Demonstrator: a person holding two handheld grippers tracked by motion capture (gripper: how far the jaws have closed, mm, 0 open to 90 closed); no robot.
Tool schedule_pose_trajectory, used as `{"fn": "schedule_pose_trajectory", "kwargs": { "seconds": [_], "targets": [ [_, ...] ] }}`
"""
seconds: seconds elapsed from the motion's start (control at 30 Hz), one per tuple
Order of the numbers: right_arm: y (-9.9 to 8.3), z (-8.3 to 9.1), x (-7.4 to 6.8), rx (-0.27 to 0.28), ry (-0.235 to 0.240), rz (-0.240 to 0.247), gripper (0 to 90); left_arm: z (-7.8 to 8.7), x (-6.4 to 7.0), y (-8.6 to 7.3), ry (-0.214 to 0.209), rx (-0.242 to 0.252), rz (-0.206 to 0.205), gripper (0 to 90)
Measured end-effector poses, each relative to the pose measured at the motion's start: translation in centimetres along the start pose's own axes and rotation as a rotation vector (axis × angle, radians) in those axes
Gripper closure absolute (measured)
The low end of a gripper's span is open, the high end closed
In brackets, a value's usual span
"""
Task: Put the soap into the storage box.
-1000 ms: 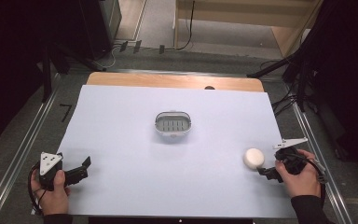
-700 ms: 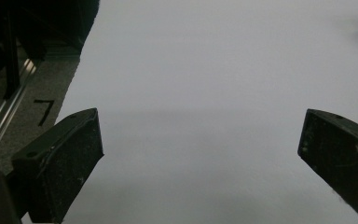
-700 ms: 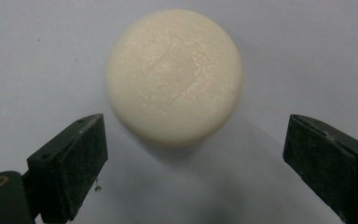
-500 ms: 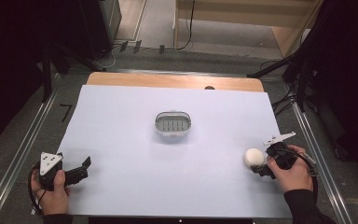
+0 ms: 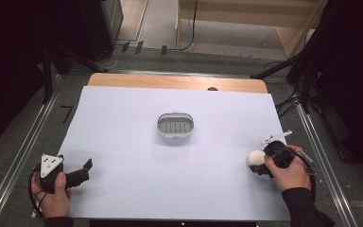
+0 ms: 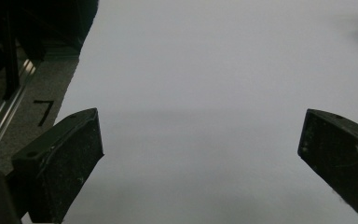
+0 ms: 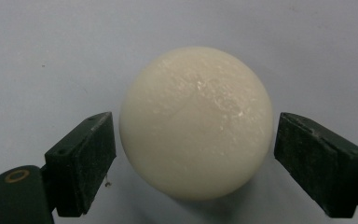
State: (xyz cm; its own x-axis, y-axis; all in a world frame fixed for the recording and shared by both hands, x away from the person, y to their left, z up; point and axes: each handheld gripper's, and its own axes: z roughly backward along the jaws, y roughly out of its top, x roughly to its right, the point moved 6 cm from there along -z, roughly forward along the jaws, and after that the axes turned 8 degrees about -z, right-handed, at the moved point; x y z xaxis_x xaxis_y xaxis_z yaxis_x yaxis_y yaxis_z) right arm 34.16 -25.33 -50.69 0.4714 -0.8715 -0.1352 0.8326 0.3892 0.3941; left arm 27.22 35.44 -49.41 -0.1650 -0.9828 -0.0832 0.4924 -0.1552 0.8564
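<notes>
The ball (image 7: 196,123) lies on the tabletop (image 5: 123,123) near its right edge, toward the front right corner. It is round, so it has no long axis and no facing. The right gripper (image 7: 193,154) brackets it, jaws spread, one pad close to each side. Step in hand: grasp approach. Next move: close evenly across the widest part. The left gripper (image 5: 86,169) rests spread near the front left corner. The dish (image 5: 175,126) sits mid-table.

A cream-white ball (image 7: 196,123) (faintly glossy) on pale lilac-grey sheet (image 5: 123,123), grey slotted dish (image 5: 175,126).
</notes>
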Motion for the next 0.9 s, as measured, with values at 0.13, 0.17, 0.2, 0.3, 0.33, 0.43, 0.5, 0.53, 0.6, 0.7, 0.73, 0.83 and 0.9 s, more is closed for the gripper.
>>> {"fn": "schedule_pose_trajectory", "kwargs": {
  "seconds": [0.13, 0.17, 0.2, 0.3, 0.33, 0.43, 0.5, 0.53, 0.6, 0.7, 0.73, 0.83, 0.9],
  "targets": [
    [0.3, -0.3, -0.2, -0.006, 0.004, -0.002, 13.9, 0.0, 0.0, 0.0, 0.000, 0.000, 0.000, 0.2],
    [0.4, -0.4, -0.3, -0.003, 0.000, -0.002, 14.4, 0.0, 0.0, 0.0, -0.001, 0.000, 0.000, 0.2],
    [0.4, -0.4, -0.3, -0.003, 0.000, -0.002, 14.4, 0.0, 0.0, 0.0, -0.001, 0.000, 0.000, 0.1],
    [0.5, -0.6, -0.4, -0.015, -0.007, -0.012, 20.2, 0.0, 0.0, 0.0, 0.000, 0.001, 0.000, 0.1],
    [0.6, -0.7, -0.4, -0.013, -0.009, -0.012, 21.2, 0.0, 0.0, 0.0, -0.001, 0.001, -0.001, 0.1],
    [0.7, -0.8, -0.3, -0.009, -0.023, -0.013, 24.3, 0.0, 0.0, 0.0, -0.001, 0.001, 0.000, 0.1],
    [0.7, -0.8, -0.4, -0.014, -0.020, -0.020, 24.5, 0.0, 0.0, 0.0, -0.001, 0.001, 0.000, 0.1],
    [0.7, -0.8, -0.4, -0.016, -0.018, -0.021, 24.5, 0.0, 0.0, 0.0, -0.001, 0.000, -0.001, 0.1],
    [0.7, -0.7, -0.4, -0.021, -0.011, -0.027, 24.6, 0.0, 0.0, 0.0, -0.001, -0.001, -0.004, 0.1],
    [1.0, -0.8, -0.6, -0.018, -0.013, -0.019, 24.7, 0.0, 0.0, 0.0, -0.001, -0.001, -0.004, 0.2],
    [1.1, -0.9, -0.8, -0.017, -0.008, -0.025, 24.8, 0.0, 0.0, 0.0, -0.001, 0.000, -0.005, 0.1],
    [1.4, -0.9, -1.0, -0.009, 0.000, -0.016, 24.8, 0.0, 0.0, 0.0, -0.001, -0.001, -0.004, 0.2],
    [2.0, -0.9, -1.4, -0.002, 0.006, -0.011, 24.8, 0.0, 0.0, 0.0, -0.002, -0.001, -0.004, 0.1]
  ]
}}
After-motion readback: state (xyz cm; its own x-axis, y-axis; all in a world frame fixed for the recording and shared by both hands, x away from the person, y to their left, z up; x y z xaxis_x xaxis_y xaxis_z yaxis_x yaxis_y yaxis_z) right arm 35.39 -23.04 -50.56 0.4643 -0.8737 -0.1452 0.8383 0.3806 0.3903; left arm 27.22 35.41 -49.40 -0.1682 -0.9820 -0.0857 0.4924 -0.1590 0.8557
